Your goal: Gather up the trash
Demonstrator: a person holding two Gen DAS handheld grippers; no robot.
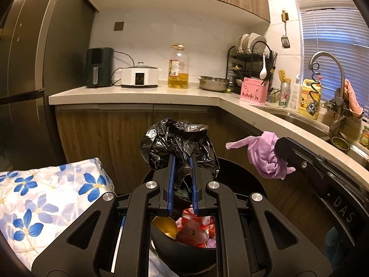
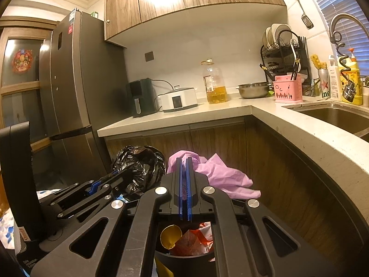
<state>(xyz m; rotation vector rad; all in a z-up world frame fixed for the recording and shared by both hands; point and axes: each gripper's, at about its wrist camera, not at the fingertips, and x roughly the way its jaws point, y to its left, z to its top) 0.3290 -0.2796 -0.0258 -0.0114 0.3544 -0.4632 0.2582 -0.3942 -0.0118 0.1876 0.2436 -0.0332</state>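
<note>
Nearest, under both grippers, the black bin (image 1: 184, 251) holds red wrappers (image 1: 196, 228) and a gold lid (image 1: 164, 227); both loads hang above it, likely for dropping in. The left gripper (image 1: 183, 161) is clenched on a crumpled black bag (image 1: 177, 143). The right gripper (image 2: 183, 164) pinches a purple glove (image 2: 221, 173), blue pads nearly touching. "DAS" shows on the right gripper's body. A floral cloth (image 1: 46, 196) lies left. Farther off, on the counter (image 1: 138, 94), a green can (image 1: 284, 94) reads "ine" beside a red star. The oil bottle's (image 1: 178, 69) label is unreadable.
</note>
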